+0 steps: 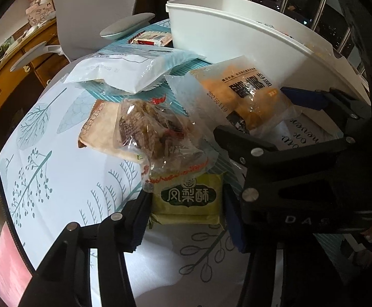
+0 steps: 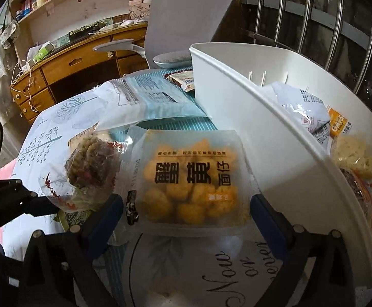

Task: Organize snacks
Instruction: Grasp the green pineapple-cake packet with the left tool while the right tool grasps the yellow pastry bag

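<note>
Snacks lie in a loose heap on the counter (image 1: 58,179) just beside the white bin (image 1: 237,51), with more already inside it. Nearest the bin, the orange puff bag (image 2: 191,179) sits between the right gripper's (image 2: 186,212) spread jaws, which do not press it. Farther from the bin, the left gripper (image 1: 183,220) brackets the yellow-green pastry pack (image 1: 188,199); its jaws stand close on both edges, though I cannot tell for sure that they pinch it.

A clear bag of dark snacks (image 1: 155,133) lies on that pack's far end, so lifting the pack would likely drag or tip the bag off the counter. Slippery film could also slide from a shallow grip.

Outside the bin I count six packets: orange, yellow-green, clear, tan, pale blue, and a small red one behind. Inside, three or four show.
</note>
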Tool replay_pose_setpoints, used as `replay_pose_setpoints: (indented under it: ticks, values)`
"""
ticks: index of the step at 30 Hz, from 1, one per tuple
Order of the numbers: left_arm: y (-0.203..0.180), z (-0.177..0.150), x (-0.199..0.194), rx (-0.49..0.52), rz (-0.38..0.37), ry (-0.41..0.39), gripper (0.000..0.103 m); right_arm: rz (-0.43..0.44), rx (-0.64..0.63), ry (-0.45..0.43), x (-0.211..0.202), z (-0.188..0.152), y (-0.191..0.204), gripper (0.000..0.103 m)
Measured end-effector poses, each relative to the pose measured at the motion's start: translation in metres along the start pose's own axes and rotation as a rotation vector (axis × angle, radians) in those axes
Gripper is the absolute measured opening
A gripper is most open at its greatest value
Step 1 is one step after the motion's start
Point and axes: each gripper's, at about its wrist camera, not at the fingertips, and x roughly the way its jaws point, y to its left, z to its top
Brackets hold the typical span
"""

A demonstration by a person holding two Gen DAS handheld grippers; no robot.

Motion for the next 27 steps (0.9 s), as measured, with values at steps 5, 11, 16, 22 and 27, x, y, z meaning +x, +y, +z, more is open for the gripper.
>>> replay_pose_setpoints:
  ticks: [5,11,16,22,27]
  values:
    - [0.002,-0.008,-0.005,-0.03,0.012,0.001,0.051,0.002,-0.011,0.041,0.005,0.002,0.001,0.1]
    - [0.006,-0.015,-0.009,-0.082,0.039,0.004,0.051,0.009,-0.029,0.089,0.008,0.003,0.002,0.097]
    - [0.008,-0.018,-0.012,-0.13,0.071,0.018,0.051,0.021,-0.037,0.107,0.005,0.005,-0.002,0.086]
    - [0.006,-0.032,-0.019,-0.208,0.118,0.045,0.051,0.022,-0.05,0.095,0.001,0.003,-0.002,0.082]
    - [-0.001,-0.045,-0.034,-0.247,0.172,0.069,0.051,0.03,-0.057,0.102,-0.005,0.001,-0.003,0.081]
